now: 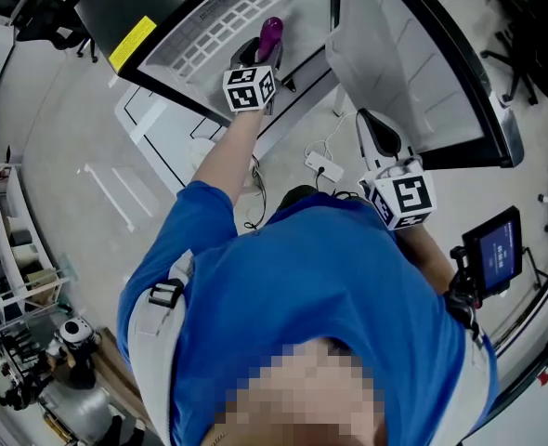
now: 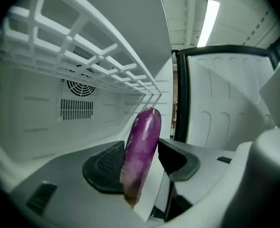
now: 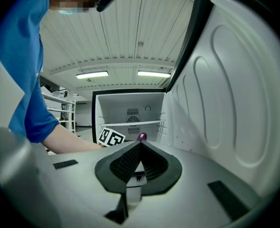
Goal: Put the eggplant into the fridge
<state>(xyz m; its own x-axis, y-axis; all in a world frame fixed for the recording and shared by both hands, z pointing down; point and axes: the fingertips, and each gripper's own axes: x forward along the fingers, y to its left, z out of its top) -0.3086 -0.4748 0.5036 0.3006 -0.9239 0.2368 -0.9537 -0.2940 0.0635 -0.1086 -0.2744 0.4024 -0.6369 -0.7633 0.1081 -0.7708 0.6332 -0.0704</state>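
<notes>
A purple eggplant [image 2: 142, 153] stands nearly upright between the dark pads of my left gripper [image 2: 141, 161], which is shut on it. In the head view the left gripper [image 1: 260, 56] reaches into the open fridge [image 1: 209, 26], and the eggplant [image 1: 271, 33] sticks out past it under a white wire shelf [image 2: 97, 61]. My right gripper [image 3: 137, 158] is shut with nothing between its pads. It hangs by the fridge door [image 3: 235, 103], back from the fridge opening. From there the eggplant [image 3: 142, 137] shows as a small purple tip.
The fridge door [image 1: 413, 63] stands open at the right. A fan grille [image 2: 78, 87] sits on the fridge's back wall. A white power strip [image 1: 324, 166] with a cable lies on the floor. A shelving rack [image 1: 14, 249] stands at the left, a small screen [image 1: 492, 249] at the right.
</notes>
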